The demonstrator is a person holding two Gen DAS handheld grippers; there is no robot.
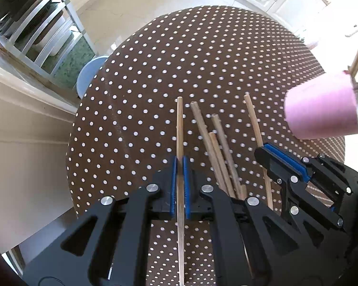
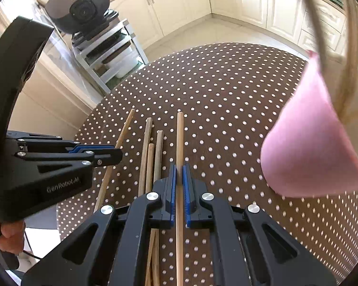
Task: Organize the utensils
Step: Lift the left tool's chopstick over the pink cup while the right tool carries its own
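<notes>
You are holding both grippers low over the polka-dot tablecloth (image 1: pixel 202 47), side by side and pointing the same way. Your left gripper (image 1: pixel 179 164) is clamping a wooden chopstick (image 1: pixel 179 124), the stick running straight out between the blue pads. Your right gripper (image 2: pixel 179 169) is likewise pinching another chopstick (image 2: pixel 180 133) between nearly closed pads. To the right, a pink cup (image 2: pixel 310 143) is standing on the cloth with chopsticks (image 2: pixel 350 59) leaning out of its mouth, blurred at the frame's edge. Three loose chopsticks (image 2: pixel 152 152) are lying on the cloth between the two grippers, tips forward, near both held sticks.
</notes>
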